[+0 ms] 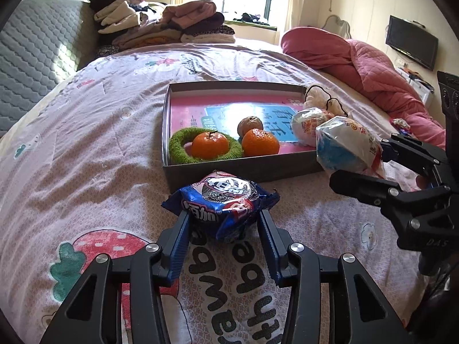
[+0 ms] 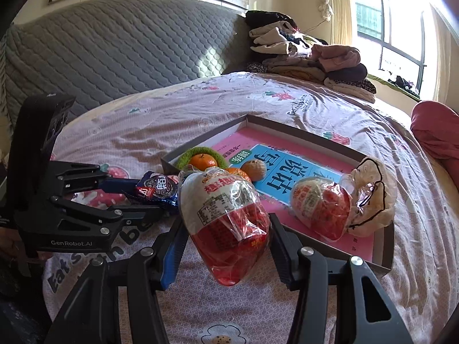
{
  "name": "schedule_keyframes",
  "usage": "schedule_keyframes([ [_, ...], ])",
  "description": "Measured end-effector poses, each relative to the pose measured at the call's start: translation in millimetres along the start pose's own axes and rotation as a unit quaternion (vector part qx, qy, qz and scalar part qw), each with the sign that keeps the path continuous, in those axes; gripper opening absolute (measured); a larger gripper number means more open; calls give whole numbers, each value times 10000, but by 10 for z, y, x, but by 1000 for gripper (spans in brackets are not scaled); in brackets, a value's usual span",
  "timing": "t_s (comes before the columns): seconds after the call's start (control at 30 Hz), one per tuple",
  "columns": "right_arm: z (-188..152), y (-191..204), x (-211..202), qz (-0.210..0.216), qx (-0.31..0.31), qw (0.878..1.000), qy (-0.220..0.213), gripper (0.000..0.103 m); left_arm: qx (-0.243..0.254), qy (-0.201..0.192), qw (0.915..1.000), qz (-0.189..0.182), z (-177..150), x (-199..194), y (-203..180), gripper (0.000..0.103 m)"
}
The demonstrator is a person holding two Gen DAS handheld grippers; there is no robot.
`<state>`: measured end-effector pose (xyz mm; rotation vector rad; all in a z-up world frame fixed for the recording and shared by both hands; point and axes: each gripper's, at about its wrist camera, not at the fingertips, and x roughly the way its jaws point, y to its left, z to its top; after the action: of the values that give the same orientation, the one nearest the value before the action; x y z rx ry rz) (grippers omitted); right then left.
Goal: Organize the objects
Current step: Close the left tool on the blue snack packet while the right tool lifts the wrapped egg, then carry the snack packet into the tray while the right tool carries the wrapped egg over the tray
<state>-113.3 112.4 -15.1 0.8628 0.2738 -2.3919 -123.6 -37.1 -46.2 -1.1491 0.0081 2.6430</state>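
A blue cookie packet (image 1: 226, 197) lies on the pink bedsheet just in front of a shallow grey box (image 1: 243, 169). My left gripper (image 1: 223, 215) has a pad pressed on each side of the packet. My right gripper (image 2: 228, 223) is shut on a clear-wrapped red and white snack bag (image 2: 223, 215), held above the sheet near the box's front corner. In the box sit a tangerine (image 1: 210, 144) in a green ring, a second tangerine (image 1: 260, 142), a brown nut-like fruit (image 1: 249, 124) and another snack bag (image 2: 318, 209) beside a crumpled plastic bag (image 2: 370, 195).
Folded clothes (image 1: 160, 25) are stacked at the far end of the bed. A rolled pink quilt (image 1: 358, 60) lies along the right side and a grey padded headboard (image 2: 114, 48) along the left. A small wrapped item (image 1: 401, 124) rests near the quilt.
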Motion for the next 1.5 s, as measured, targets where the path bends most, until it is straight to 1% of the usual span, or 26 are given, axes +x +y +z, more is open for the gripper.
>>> schedule_keyframes([
  [0.37, 24, -35, -104, 42, 126, 9998, -132, 54, -95, -121, 9999, -2, 12, -57, 12, 45],
  [0.63, 34, -55, -120, 76, 196, 9997, -153, 54, 21, -242, 9997, 24, 25, -107, -26, 43],
  [0.77, 49, -64, -155, 102, 221, 9995, -204, 54, -24, -313, 9995, -2, 62, -156, -25, 41],
  [0.8, 55, -69, -164, 111, 231, 9994, -219, 54, -25, -336, 9994, 7, 79, -166, -28, 37],
  [0.87, 66, -87, -190, 99, 263, 9993, -265, 54, -35, -390, 9992, 25, 111, -184, -30, 32],
  [0.93, 79, -103, -210, 84, 290, 9991, -302, 54, -42, -425, 9991, -6, 157, -191, -34, 30],
  [1.03, 91, -126, -232, 75, 330, 9989, -336, 54, 27, -438, 9990, 84, 235, -151, -68, 25],
  [1.07, 95, -128, -236, 77, 333, 9988, -339, 54, 34, -464, 9989, 95, 265, -135, -74, 16],
  [1.1, 96, -131, -244, 74, 331, 9988, -343, 54, 8, -461, 9989, 41, 280, -124, -72, 10],
  [1.17, 101, -139, -256, 61, 328, 9988, -357, 54, -29, -463, 9989, -1, 309, -111, -70, 10],
  [1.27, 106, -146, -272, 62, 355, 9986, -382, 54, 64, -484, 9988, 31, 327, -102, -96, 9],
  [1.5, 119, -182, -321, 73, 410, 9981, -449, 54, 169, -495, 9986, -22, 352, -88, -157, 5],
])
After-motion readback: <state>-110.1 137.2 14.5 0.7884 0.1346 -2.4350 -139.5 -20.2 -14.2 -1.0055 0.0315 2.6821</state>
